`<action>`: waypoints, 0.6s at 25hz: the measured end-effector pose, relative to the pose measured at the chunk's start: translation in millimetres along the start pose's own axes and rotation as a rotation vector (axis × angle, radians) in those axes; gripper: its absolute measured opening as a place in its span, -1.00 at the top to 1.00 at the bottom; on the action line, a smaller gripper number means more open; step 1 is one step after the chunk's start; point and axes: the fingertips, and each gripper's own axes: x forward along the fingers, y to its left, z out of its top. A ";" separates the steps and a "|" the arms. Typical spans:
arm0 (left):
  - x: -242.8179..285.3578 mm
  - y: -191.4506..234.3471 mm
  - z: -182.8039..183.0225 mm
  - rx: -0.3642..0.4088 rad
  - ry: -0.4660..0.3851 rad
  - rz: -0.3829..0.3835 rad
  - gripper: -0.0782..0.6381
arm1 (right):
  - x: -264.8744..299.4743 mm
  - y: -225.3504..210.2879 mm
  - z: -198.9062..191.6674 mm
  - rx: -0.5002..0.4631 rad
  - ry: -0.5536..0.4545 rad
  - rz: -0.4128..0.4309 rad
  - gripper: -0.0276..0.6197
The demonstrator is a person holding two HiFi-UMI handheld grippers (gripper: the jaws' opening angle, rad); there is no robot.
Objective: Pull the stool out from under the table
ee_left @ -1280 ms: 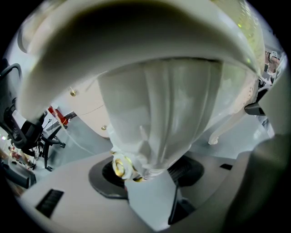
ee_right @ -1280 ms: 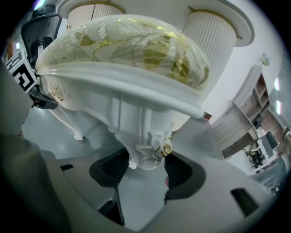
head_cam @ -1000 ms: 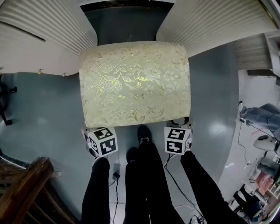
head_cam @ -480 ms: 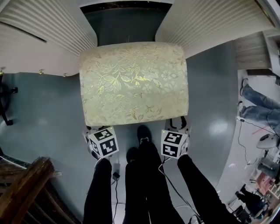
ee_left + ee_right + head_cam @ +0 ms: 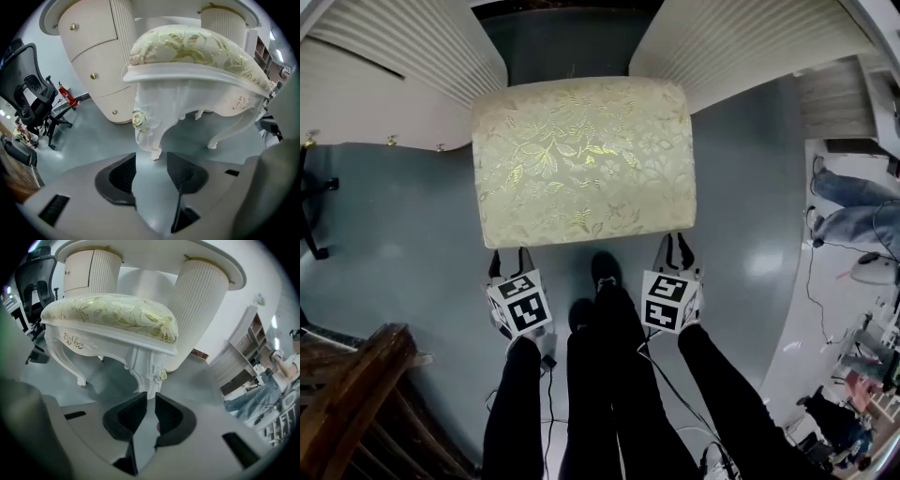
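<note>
Head view shows the grey-blue smooth floor filling most of the frame, with the cream worktop and its fluted pedestals at the top; the white carved-wood stool with a pale gold floral cushion stands on the floor in front of the gap between those pedestals, its far edge about level with the mouth of the gap, so it looks largely drawn out; the left tongs and right tongs sit just off its two near corners. In the left gripper view the jaws stand well apart and have just been closing a little, with nothing between them; the foot of the near-left leg lies just beyond their tips. In the right gripper view the jaws have just been closing to a narrow slit, again with only floor showing through, and the near-right leg ends just ahead of them. The stool should handle as a stiff, fairly weighty frame that slides easily on this glossy floor; the cushion is soft and would give, so it is a poor hold; the curved legs taper downward and are smoothly painted, so the tongs may slip low down; the thick upper part of a leg is probably the best hold, keeping clear of the small gilt rosette, which looks liable to chip.
</note>
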 end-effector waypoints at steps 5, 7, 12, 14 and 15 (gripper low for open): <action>-16.8 -2.2 -9.8 -0.007 0.021 0.000 0.57 | -11.7 0.2 -9.8 0.020 0.050 -0.001 0.90; -23.2 -3.3 -7.0 0.003 0.013 -0.002 0.74 | -15.5 3.6 -9.4 0.022 0.057 0.022 0.90; -31.5 -13.1 2.5 0.000 -0.007 -0.051 0.76 | -21.8 7.1 -7.3 0.027 0.063 0.077 0.90; -33.4 -16.4 4.3 -0.008 -0.005 -0.067 0.76 | -24.8 7.5 -6.1 0.041 0.069 0.097 0.90; -34.5 -18.4 4.5 -0.007 -0.003 -0.075 0.76 | -26.6 8.2 -6.1 0.048 0.072 0.108 0.90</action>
